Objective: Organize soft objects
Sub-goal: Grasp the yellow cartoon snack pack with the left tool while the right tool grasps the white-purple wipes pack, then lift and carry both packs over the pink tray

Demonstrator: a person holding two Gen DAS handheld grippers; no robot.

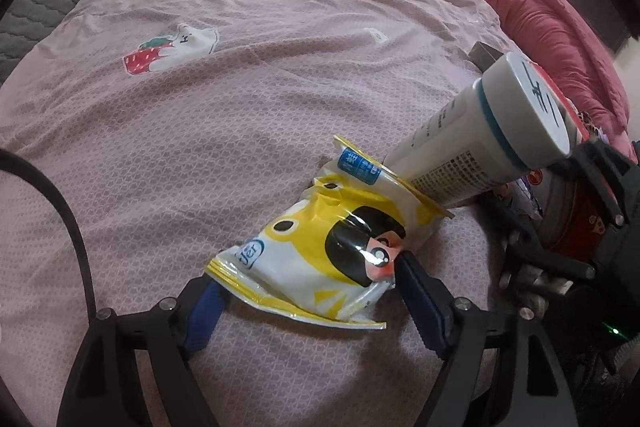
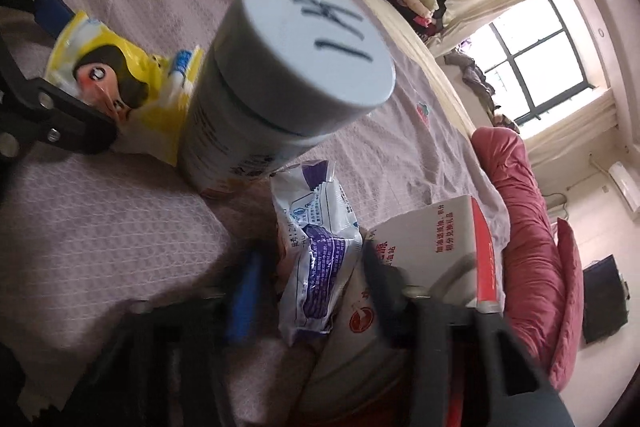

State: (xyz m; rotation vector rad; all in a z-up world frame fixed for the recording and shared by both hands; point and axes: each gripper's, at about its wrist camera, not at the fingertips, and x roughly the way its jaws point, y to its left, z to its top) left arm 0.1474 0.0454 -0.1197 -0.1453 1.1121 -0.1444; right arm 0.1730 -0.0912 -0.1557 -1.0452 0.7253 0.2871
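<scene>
- Sorting the soft things on the bed has only begun, by my guess: they lie close together near the bed's edge, not in any tidy row or pile.
- The left gripper (image 1: 308, 301) has its jaws apart around the crinkly yellow and white snack bag with a cartoon face (image 1: 320, 247). The bag lies flat on the pink patterned bed sheet (image 1: 200, 131), and I cannot tell if the blue pads touch it.
- The right gripper (image 2: 308, 291) has its jaws on both sides of the small white and purple plastic packet (image 2: 316, 251). That view is blurry, so I cannot tell if it is squeezed yet.
- A tall white tub with a pale blue lid with black writing (image 2: 312, 43) stands just beside both packs, touching the yellow bag's far end.
- A white and red cardboard box (image 2: 448, 247) sits by the packet.
- Left to do, I think: lift both packs and put them in their place.
</scene>
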